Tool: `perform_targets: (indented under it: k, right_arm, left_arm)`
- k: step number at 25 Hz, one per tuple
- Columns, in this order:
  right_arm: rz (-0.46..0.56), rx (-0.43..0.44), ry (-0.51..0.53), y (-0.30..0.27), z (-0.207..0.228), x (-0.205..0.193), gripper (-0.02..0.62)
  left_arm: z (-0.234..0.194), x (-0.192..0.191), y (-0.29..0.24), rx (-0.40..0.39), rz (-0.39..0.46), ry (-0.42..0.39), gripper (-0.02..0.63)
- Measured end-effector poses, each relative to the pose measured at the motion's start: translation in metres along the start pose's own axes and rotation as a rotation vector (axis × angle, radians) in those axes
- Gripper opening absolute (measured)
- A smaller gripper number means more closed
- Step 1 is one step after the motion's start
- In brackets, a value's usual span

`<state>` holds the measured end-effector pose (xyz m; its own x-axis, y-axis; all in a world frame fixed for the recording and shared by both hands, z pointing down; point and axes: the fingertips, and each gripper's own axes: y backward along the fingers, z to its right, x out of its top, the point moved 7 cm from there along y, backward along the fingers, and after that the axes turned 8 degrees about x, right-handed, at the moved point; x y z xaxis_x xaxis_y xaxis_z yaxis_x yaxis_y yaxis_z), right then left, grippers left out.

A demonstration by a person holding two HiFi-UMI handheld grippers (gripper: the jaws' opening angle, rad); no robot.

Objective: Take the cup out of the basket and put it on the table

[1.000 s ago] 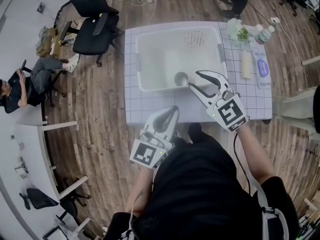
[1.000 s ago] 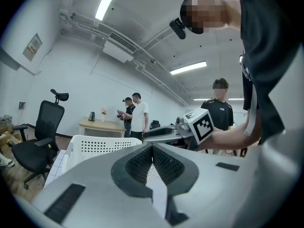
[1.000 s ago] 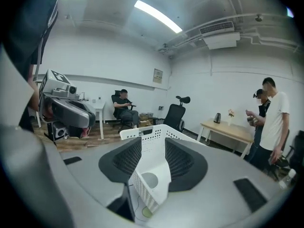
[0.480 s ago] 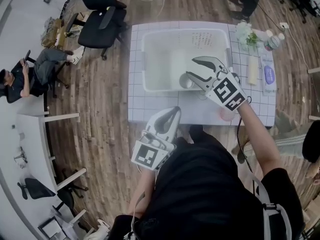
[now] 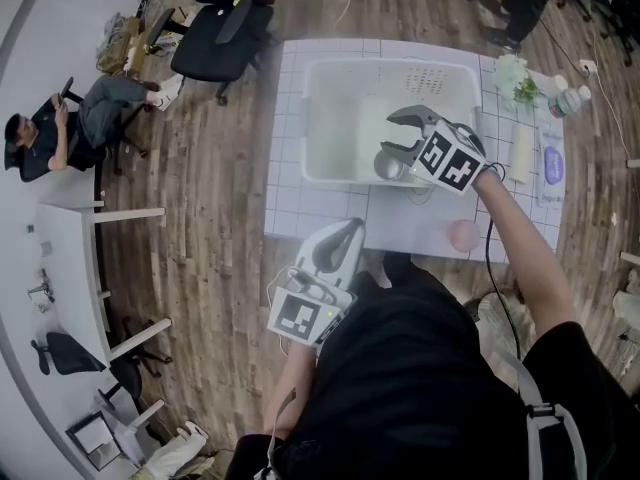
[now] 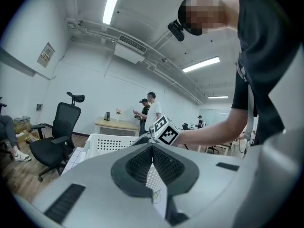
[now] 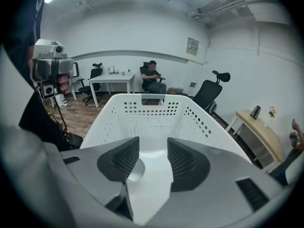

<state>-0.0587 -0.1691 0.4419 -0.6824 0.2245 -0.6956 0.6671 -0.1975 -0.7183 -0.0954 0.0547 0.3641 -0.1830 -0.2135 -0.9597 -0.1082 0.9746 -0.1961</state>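
Observation:
A small grey cup [image 5: 389, 166] sits inside the white perforated basket [image 5: 330, 118], close to its near wall. My right gripper [image 5: 390, 135] reaches down into the basket with its lower finger just above the cup. Its jaws have just been opening and stand open, with nothing between them. In the right gripper view the cup [image 7: 135, 170] shows partly behind the left pad of the right gripper [image 7: 153, 156], low on the basket [image 7: 147, 109] floor. My left gripper [image 5: 350, 230] hangs at the table's near edge, shut and empty [image 6: 152, 148].
The basket stands on a white gridded table [image 5: 300, 208]. A pink round object [image 5: 462, 234] lies at the near right. A roll [image 5: 520, 152], a purple packet [image 5: 553, 164], a bottle [image 5: 566, 99] and a plant [image 5: 514, 76] line the right edge. An office chair [image 5: 215, 28] stands at the left.
My right gripper has moved from in front of the basket, over its near wall and down inside towards the cup, its jaws wider. The left gripper has stayed at the table edge.

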Motion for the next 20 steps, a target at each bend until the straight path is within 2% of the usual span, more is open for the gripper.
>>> perform_targets:
  k: [4, 11, 20]
  right_arm:
    - [-0.042, 0.046, 0.042, -0.017, 0.004, -0.006, 0.195]
    - [-0.190, 0.175, 0.094, -0.053, 0.001, -0.028, 0.218]
    - [-0.290, 0.236, 0.100, -0.079, -0.001, -0.052, 0.218]
  left_arm:
    - [-0.003, -0.001, 0.003, 0.028, -0.004, 0.008, 0.009]
    - [-0.009, -0.005, 0.009, 0.071, -0.011, 0.021, 0.009]
    - [-0.010, -0.008, 0.015, 0.101, -0.014, 0.035, 0.009]
